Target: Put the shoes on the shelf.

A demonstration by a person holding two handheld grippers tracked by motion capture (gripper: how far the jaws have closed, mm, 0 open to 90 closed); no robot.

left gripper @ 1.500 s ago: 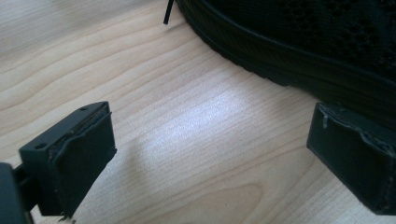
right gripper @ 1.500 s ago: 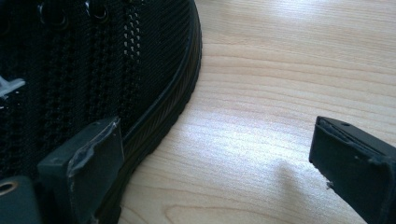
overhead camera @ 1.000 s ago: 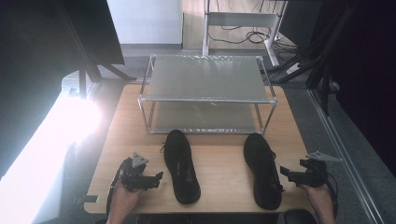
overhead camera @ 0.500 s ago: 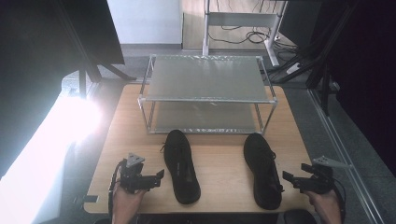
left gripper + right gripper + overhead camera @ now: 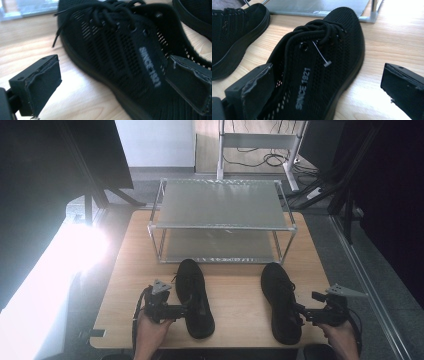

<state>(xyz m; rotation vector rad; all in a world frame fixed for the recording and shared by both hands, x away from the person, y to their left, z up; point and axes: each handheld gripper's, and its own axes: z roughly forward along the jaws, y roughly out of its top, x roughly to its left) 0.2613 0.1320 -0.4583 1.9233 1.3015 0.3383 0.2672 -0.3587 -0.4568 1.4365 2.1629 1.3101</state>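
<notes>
Two black mesh shoes lie on the worktop (image 5: 235,292) in front of you, toes toward the rack (image 5: 220,222) and soles down: the left shoe (image 5: 195,297) near the middle, the right shoe (image 5: 281,302) well apart from it toward your right. Each has black laces, a thick black sole and white lettering "SINCE 1921" along the collar; a thin white plastic tag sticks out by the right shoe's eyelets. Your left tongs (image 5: 181,311) sit at the left shoe's heel side, spread wide. In the left gripper view one jaw hangs over bare wood just beside the sole, and the other overlaps the mesh at the collar; whether that pad touches the fabric you cannot tell, and nothing is clamped. Your right tongs (image 5: 303,314) are at the right shoe's heel, also spread wide. In the right gripper view the shoe (image 5: 322,67) runs away between the jaws, one jaw close against the collar by the opening, the other apart from the sole over bare worktop. The left shoe (image 5: 234,32) shows there too, farther off. The rack, a two-tier metal frame with pale shelves, stands at the worktop's far half, both shelves bare. Your hands come in from the near edge, one behind each shoe.
</notes>
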